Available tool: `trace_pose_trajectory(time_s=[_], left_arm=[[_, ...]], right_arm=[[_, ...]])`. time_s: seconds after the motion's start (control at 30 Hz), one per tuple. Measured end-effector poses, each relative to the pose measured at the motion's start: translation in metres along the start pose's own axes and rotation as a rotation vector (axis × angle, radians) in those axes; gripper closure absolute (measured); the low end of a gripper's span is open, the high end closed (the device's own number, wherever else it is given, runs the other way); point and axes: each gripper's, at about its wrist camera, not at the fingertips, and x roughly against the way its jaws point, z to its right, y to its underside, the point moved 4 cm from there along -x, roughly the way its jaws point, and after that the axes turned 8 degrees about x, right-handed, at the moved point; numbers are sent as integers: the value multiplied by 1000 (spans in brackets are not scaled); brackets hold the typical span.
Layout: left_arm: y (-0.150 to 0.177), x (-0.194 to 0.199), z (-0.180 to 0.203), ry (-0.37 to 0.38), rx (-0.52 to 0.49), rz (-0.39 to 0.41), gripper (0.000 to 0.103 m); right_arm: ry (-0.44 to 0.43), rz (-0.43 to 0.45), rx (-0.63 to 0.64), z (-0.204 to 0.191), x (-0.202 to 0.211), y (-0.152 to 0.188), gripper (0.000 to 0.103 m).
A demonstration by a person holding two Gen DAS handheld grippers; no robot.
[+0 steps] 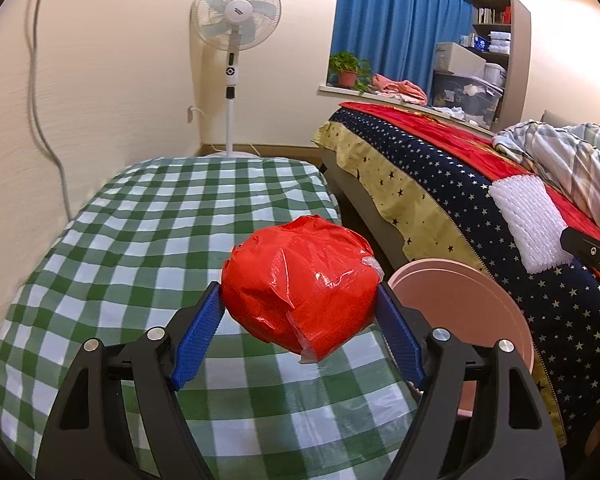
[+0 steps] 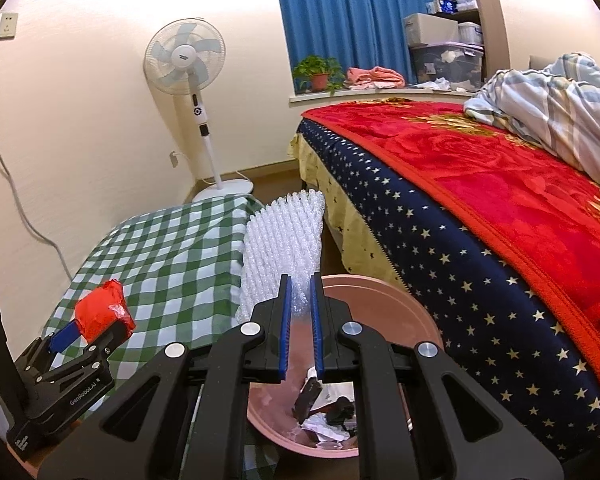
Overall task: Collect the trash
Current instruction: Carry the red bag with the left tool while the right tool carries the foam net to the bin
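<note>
The left gripper (image 1: 300, 300), black with ribbed blue pads, is seen closed around a crumpled red plastic wrapper ball (image 1: 300, 284), which is clamped between both pads and held above a surface covered in green and white checked cloth (image 1: 148, 240). In the right wrist view the same left gripper (image 2: 96, 326) is shown at the lower left, with the red plastic wrapper ball (image 2: 100, 314) pinched at its tips over the checked cloth (image 2: 172, 256).

The right gripper (image 2: 300, 324) is seen with its blue pads drawn narrowly together on a white foam netting sheet (image 2: 284, 240), which is gripped at its lower end and stands up above the fingers. The sheet is held just over a round pink waste bin (image 2: 404, 320), set between the checked surface and the bed. Scraps of paper and dark litter (image 2: 324, 412) are visible at the bottom of the bin. In the left wrist view the pink waste bin (image 1: 480, 304) is seen just right of the red ball, and the white foam netting sheet (image 1: 532, 224) is seen in front of the bed's side.

The bed is covered by a navy star-printed sheet (image 2: 460, 264) and a red floral blanket (image 2: 500, 184). A white pedestal fan (image 1: 236, 20) is stood against the cream wall, and a blue curtain (image 1: 396, 20) is hung behind a potted plant (image 1: 348, 68).
</note>
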Motion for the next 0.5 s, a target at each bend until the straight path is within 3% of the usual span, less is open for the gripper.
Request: trace_pose_trajectory(time_s=[0.5], left_arm=[[8, -24, 41, 66, -50, -23, 29]], right_arm=[[63, -14, -30, 21, -10, 4, 93]])
